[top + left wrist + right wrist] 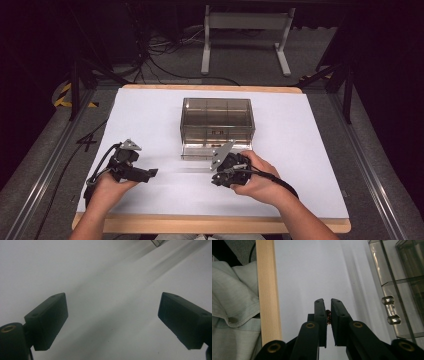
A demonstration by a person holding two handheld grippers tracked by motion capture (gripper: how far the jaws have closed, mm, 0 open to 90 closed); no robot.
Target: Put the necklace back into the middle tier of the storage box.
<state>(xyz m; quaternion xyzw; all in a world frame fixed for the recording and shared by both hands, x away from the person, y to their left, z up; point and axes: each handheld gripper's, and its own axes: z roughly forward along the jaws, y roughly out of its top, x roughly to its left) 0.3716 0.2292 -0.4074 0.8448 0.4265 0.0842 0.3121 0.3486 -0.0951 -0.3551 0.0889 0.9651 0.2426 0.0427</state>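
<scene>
High view: a smoked clear organizer box [217, 122] with compartments sits mid-counter [150, 115] on a white sheet; one drawer [200, 151] is pulled out on its near side. The right gripper [226, 176] lies just near of that drawer, turned sideways; the left gripper [145, 174] rests well to the left of the box, pointing toward it. Left gripper view: its fingers [48, 320] stand wide apart over bare white sheet, nothing between them; a corner of the box [157, 242] shows at the top edge. Right gripper view: the fingers [320, 315] are pressed nearly together, pinching a small dark reddish item [328, 316], too small to identify; the box [402, 282] with two clear knobs [390, 310] lies to the side, the counter's wooden edge [268, 290] opposite. Judgement: the step looks like carrying the small item to the open drawer. Doing it well calls for steady squeeze, turning the hand toward the box, lowering inside the drawer walls before releasing.
</scene>
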